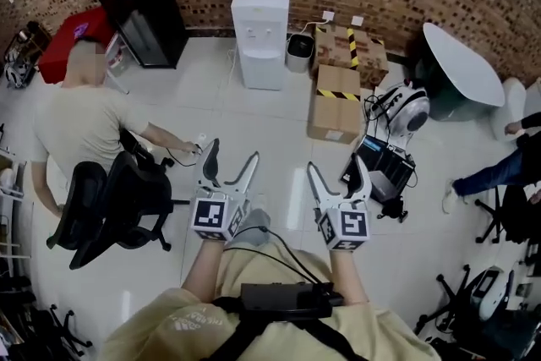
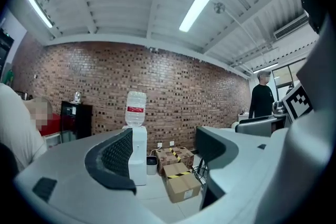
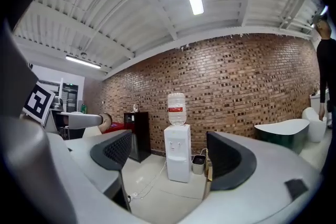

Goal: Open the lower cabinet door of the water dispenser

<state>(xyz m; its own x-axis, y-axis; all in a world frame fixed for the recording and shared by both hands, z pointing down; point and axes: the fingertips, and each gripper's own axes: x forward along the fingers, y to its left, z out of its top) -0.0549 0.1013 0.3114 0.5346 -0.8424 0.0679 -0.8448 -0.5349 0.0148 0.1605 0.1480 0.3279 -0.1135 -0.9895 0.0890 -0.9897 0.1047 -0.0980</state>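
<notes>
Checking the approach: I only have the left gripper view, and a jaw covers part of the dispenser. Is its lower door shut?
Observer: The right gripper view shows the whole water dispenser. Its lower cabinet door looks shut.
Operator: Is the other gripper holding anything?
Observer: No. In the head view the right gripper has its jaws apart with nothing between them.
Operator: Anything on the floor ahead?
Observer: A white cable runs across the tiles from the dispenser's left side toward us.
</notes>
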